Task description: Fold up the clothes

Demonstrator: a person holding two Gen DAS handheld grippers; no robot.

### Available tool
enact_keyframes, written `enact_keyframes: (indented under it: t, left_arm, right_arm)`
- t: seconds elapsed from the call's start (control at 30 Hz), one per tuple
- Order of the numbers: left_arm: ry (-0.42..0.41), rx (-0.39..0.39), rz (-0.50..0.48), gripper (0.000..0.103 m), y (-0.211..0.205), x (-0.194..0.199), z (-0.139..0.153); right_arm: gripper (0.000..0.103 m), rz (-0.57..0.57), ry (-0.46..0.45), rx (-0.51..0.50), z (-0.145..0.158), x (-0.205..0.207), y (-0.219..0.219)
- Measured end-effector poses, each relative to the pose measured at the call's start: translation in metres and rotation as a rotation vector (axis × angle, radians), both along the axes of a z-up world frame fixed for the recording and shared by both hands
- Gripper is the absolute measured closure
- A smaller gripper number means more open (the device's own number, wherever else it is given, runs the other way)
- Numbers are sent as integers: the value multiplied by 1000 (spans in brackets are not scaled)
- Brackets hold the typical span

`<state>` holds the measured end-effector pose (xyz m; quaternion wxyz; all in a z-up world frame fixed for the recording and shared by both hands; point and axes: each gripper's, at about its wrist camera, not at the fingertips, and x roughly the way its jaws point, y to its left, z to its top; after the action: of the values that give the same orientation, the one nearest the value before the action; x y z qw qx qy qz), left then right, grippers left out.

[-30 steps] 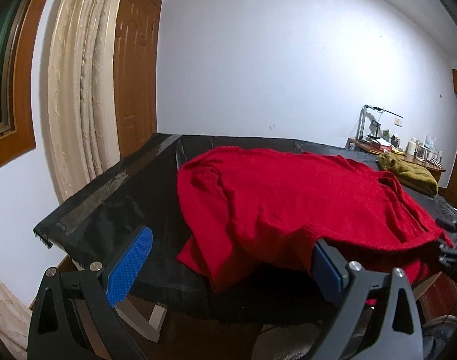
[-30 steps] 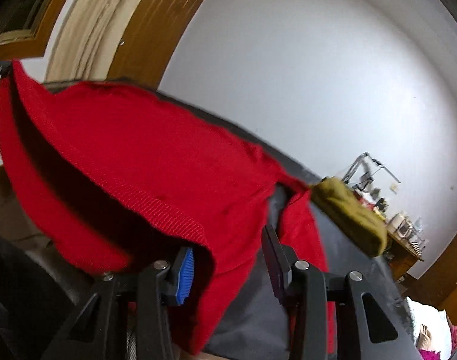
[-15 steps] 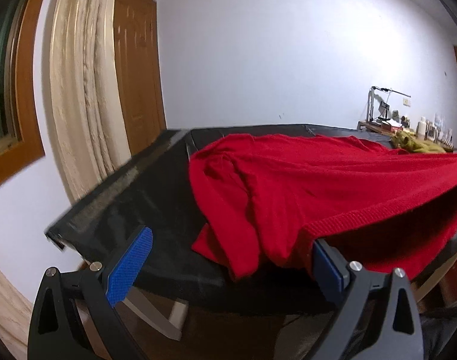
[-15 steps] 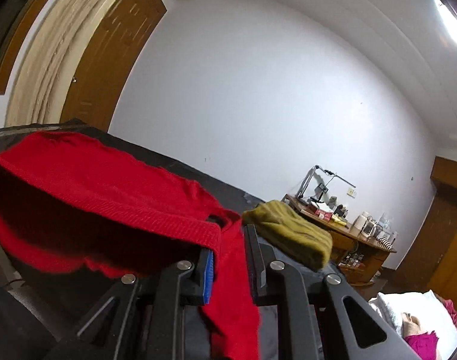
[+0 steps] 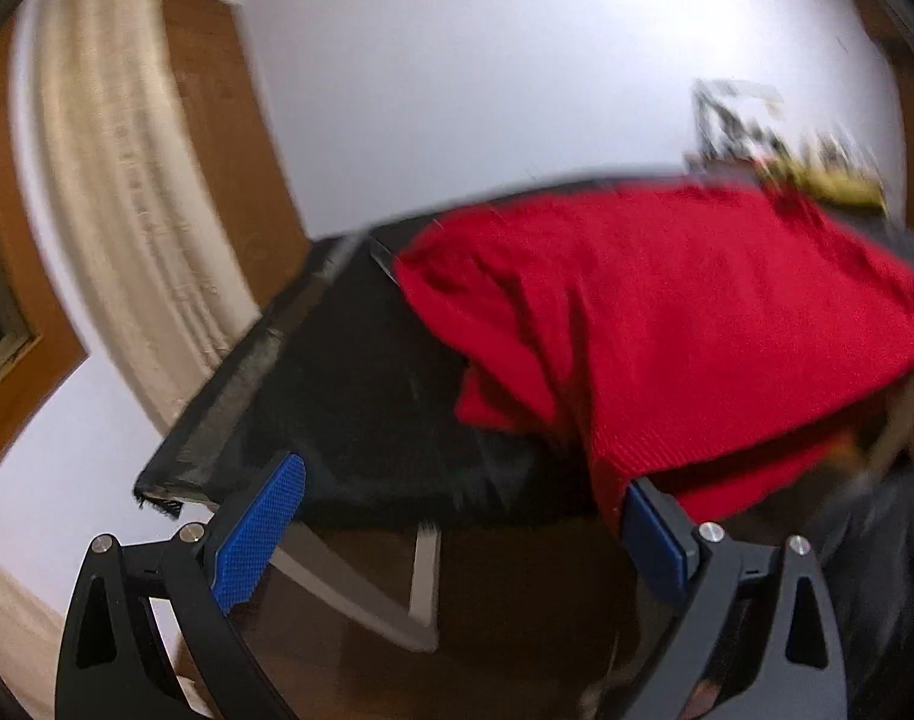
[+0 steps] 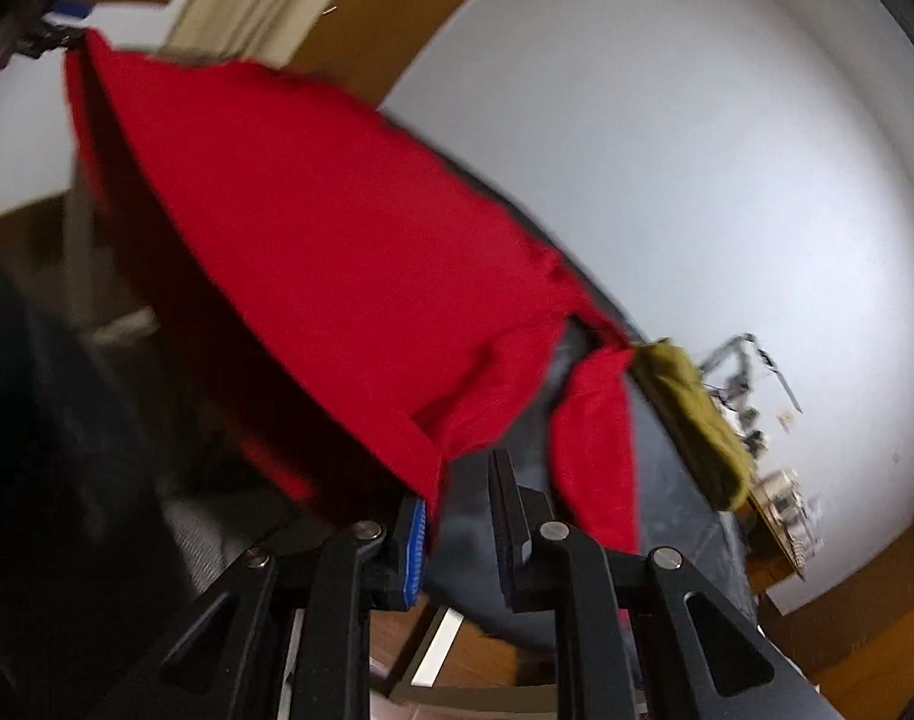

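red knit cloth, a single sweater [image 5: 685,324], is draped over the near edge of the black-covered desk [image 5: 349,372], most of it lying on the top and its hem hanging off the front. at the left, the left gripper [image 5: 457,531] has its jaws spread wide; the hem touches only the inner face of the right-hand blue pad [image 5: 652,525], and nothing is pinched there. further right, the right gripper [image 6: 457,525] has its jaws drawn close together, and a corner of the red hem seems caught against the blue pad, though blur makes it hard to say the pads press on it. by my reading the fold has not begun: the sweater is still spread and rumpled, one sleeve trailing toward the far right corner, so the whole folding is left. one olive garment [image 6: 697,420] sits bunched at the desk's far right edge, perhaps already folded. count: one red sweater, one olive garment, two grippers.
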<state>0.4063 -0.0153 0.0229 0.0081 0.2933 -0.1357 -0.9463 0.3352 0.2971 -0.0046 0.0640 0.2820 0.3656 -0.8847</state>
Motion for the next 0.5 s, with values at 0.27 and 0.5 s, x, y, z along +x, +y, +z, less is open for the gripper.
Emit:
enact_keyframes:
  t: [0.27,0.5]
  left_arm:
    - [-116,-127,-175,3,21,-5,-57]
    - [-95,-144,-244,3,17,9,-56]
  right_arm:
    - [76,11,-98,45,-19,1,6]
    - [7,90,-107,-133,-1,5,26]
